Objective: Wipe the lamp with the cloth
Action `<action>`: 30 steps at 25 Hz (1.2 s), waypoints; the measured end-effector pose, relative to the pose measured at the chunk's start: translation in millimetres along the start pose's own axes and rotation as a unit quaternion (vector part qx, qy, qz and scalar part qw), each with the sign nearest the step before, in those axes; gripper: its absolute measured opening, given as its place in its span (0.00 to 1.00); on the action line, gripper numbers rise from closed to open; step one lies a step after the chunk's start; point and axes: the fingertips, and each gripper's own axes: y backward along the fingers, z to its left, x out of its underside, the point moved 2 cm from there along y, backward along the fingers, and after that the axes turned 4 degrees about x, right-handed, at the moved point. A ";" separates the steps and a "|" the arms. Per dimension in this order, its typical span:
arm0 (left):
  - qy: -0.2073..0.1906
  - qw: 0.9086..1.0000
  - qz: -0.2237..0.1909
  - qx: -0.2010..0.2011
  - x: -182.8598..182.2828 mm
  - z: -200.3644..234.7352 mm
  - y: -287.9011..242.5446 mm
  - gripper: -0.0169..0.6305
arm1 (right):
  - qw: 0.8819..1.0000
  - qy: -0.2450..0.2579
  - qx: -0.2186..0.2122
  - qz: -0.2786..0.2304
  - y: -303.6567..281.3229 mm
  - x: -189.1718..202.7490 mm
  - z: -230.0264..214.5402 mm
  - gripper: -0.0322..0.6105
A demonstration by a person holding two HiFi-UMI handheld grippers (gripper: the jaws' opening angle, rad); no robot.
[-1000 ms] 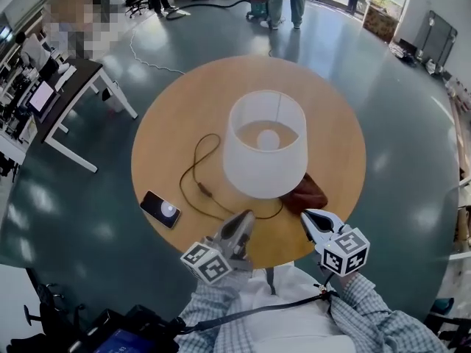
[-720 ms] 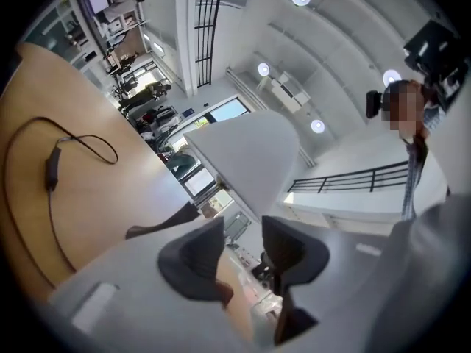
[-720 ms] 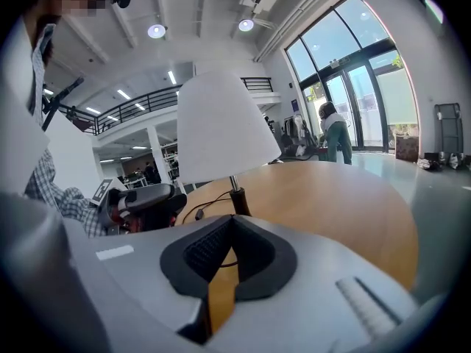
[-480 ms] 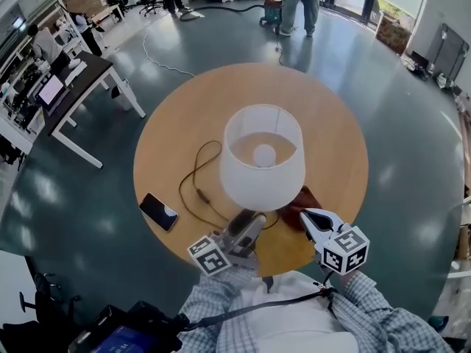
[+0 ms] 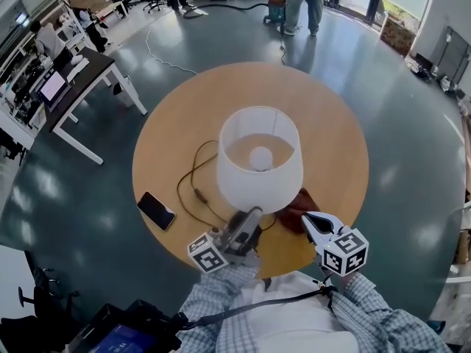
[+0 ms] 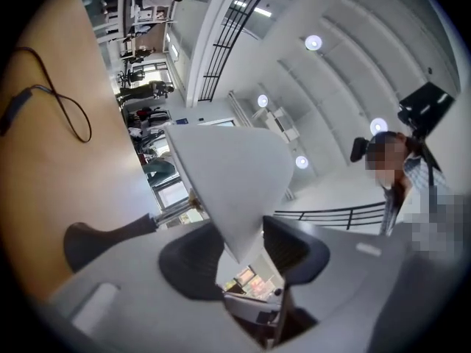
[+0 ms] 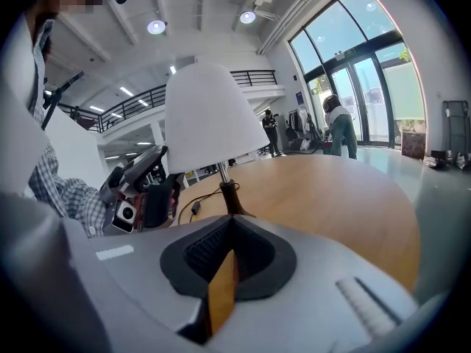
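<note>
A table lamp with a white shade (image 5: 257, 160) stands mid-table on the round wooden table (image 5: 331, 123). A brown cloth (image 5: 303, 199) lies on the table at the shade's near right, partly hidden under it. My left gripper (image 5: 252, 213) is tilted up at the shade's near rim. In the left gripper view the shade's lower edge (image 6: 235, 190) sits between the jaws of the left gripper (image 6: 243, 252). They have just been closing and the pads do not press on it. My right gripper (image 5: 307, 219) hovers just short of the cloth and is shut and empty (image 7: 229, 252).
A black phone (image 5: 157, 210) lies near the table's left front edge. The lamp's cord (image 5: 193, 179) loops between it and the lamp. A desk (image 5: 73, 79) stands on the floor at the left, and people stand far back.
The left gripper has risen and reached up to the shade's near rim, and its jaws have parted around that edge. The right gripper has edged slightly toward the cloth.
</note>
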 end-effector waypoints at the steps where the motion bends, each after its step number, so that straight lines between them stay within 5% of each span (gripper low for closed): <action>1: 0.001 1.000 -0.002 0.001 0.6 1.0 0.2 0.27 | 1.000 -0.001 0.000 0.001 -1.7 1.5 -2.2 0.05; 7: 0.002 1.000 -0.009 -0.004 1.4 2.9 0.9 0.26 | 1.000 0.015 -0.005 0.019 -6.6 8.1 -7.4 0.05; 14: 0.004 1.000 -0.006 -0.006 -5.0 -6.9 -4.3 0.26 | 0.988 0.094 -0.017 0.118 -23.2 28.8 -14.7 0.06; 22: 0.003 1.000 -0.010 -0.015 -1.5 -0.4 -2.6 0.26 | 0.946 0.210 -0.026 0.246 -72.6 75.9 -38.0 0.29; 25: 0.003 1.000 -0.011 -0.017 0.1 1.4 -2.7 0.26 | 0.939 0.212 -0.018 0.272 -84.9 85.3 -43.0 0.37; 30: 0.003 1.000 -0.012 -0.018 -1.4 0.5 -1.0 0.26 | 0.942 0.184 -0.038 0.277 -92.0 90.4 -43.5 0.35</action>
